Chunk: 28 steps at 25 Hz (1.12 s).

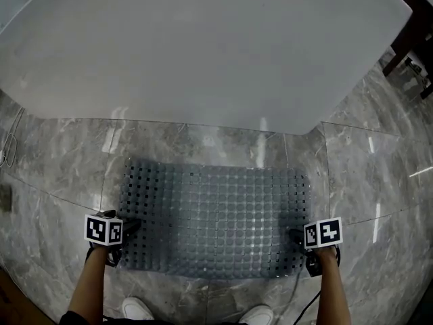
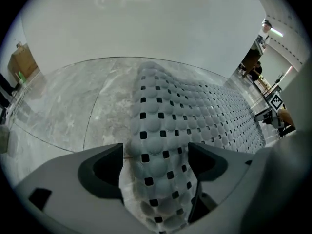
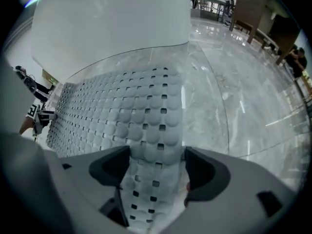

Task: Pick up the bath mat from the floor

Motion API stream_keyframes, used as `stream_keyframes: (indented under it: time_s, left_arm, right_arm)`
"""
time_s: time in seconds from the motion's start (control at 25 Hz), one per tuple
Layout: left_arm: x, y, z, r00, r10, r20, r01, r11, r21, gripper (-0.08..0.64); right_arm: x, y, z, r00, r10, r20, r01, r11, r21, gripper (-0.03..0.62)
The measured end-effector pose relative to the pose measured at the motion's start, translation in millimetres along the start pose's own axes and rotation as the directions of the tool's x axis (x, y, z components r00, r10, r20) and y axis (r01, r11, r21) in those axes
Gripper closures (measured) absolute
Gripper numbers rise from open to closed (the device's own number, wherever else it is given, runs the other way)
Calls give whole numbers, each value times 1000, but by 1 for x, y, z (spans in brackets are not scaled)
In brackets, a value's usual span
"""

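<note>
The grey bath mat (image 1: 216, 215), studded with round bumps and square holes, lies spread on the marble floor. My left gripper (image 1: 128, 225) is at the mat's near-left edge and my right gripper (image 1: 296, 237) at its near-right edge. In the left gripper view the jaws (image 2: 155, 162) stand wide, with a raised fold of the mat (image 2: 161, 130) running between them. In the right gripper view the jaws (image 3: 157, 167) stand equally wide around a strip of the mat (image 3: 151, 130). Neither pair of pads visibly presses on it.
A large white tabletop (image 1: 203, 46) overhangs the floor just beyond the mat. Dark furniture legs (image 1: 409, 53) stand at the upper right, and a cable (image 1: 8, 147) lies at the far left. The person's white shoes (image 1: 139, 309) are just behind the mat's near edge.
</note>
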<state>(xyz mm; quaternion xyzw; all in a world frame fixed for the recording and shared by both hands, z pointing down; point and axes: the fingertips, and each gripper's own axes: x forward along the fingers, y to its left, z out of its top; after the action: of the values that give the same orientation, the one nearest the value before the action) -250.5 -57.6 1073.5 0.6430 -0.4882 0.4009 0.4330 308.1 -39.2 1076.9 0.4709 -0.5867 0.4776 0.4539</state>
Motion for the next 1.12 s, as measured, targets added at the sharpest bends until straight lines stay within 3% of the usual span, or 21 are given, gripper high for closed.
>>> stream_keyframes:
  time_s: [0.12, 0.32, 0.56, 0.92, 1.12]
  left_arm:
    - [4, 1, -3, 1000, -6, 3, 6, 1000, -16, 166]
    - [5, -1, 0, 999, 33, 4, -34, 998, 48, 177]
    - [2, -4, 0, 999, 37, 11, -37, 999, 34, 216]
    - [-4, -20, 4, 997, 6, 83, -11, 998, 56, 393]
    - [-17, -32, 9, 989, -51, 142, 40, 996, 77, 449]
  right_arm:
    - [0, 0, -1, 1000, -2, -9, 2, 1000, -4, 245]
    - [-1, -1, -1, 999, -19, 38, 19, 1000, -8, 245]
    - [-4, 2, 1, 997, -38, 64, 41, 998, -39, 255]
    - [-5, 28, 2, 993, 3, 120, 10, 994, -109, 456]
    - [-16, 40, 2, 984, 7, 176, 21, 987, -159, 511]
